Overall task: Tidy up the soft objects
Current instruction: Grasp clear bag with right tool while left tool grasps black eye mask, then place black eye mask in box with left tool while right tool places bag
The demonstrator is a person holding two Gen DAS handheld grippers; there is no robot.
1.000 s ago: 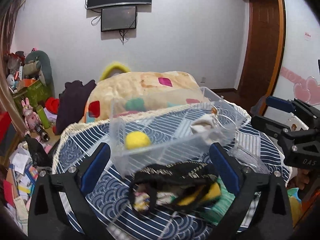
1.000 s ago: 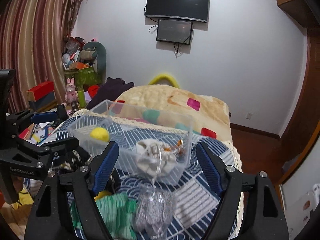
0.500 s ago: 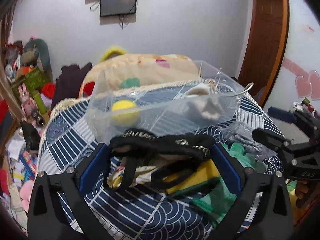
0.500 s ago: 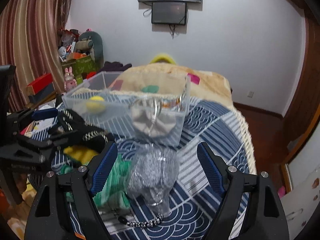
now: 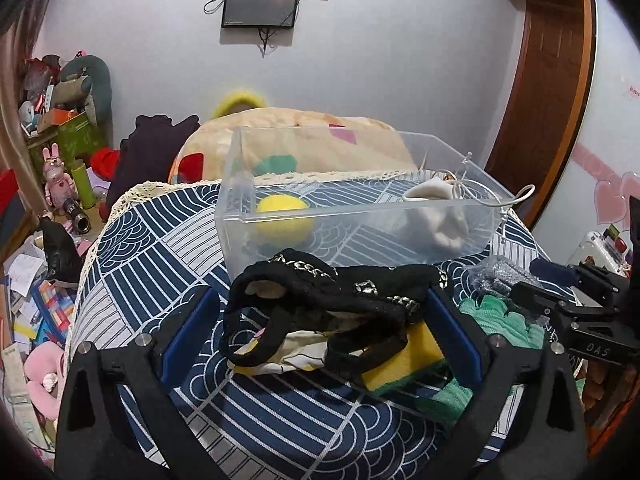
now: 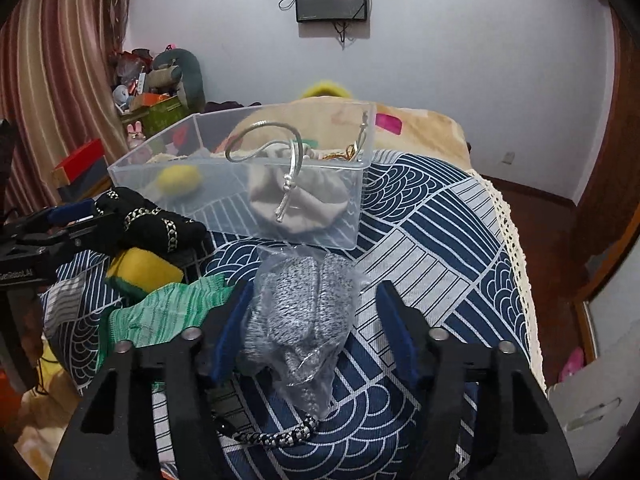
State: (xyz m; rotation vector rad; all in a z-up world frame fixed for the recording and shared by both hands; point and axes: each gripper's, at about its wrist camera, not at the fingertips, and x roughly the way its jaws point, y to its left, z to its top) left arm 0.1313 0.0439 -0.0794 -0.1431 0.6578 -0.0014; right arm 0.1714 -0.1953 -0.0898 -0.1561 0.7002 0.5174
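White "DAS" lettering marks my right gripper [image 5: 592, 312]; angled downward, its jaws are closing around the bagged grey knit [image 6: 298, 320]. My left gripper [image 5: 320, 332], closing slightly, straddles the black headband [image 5: 332, 292] ungripped.

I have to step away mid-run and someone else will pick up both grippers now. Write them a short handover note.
Left gripper: open, both fingers astride the black chain-trimmed piece, not yet gripped.
Right gripper: closing around the bagged grey knit item; its left finger touches the bag, the right one stands clear.
Done: the clear bin holds a yellow ball and a beige pouch.
Left: the black piece, the grey item, the yellow-green sponge and the green cloth, all lying on the blue patterned cover.
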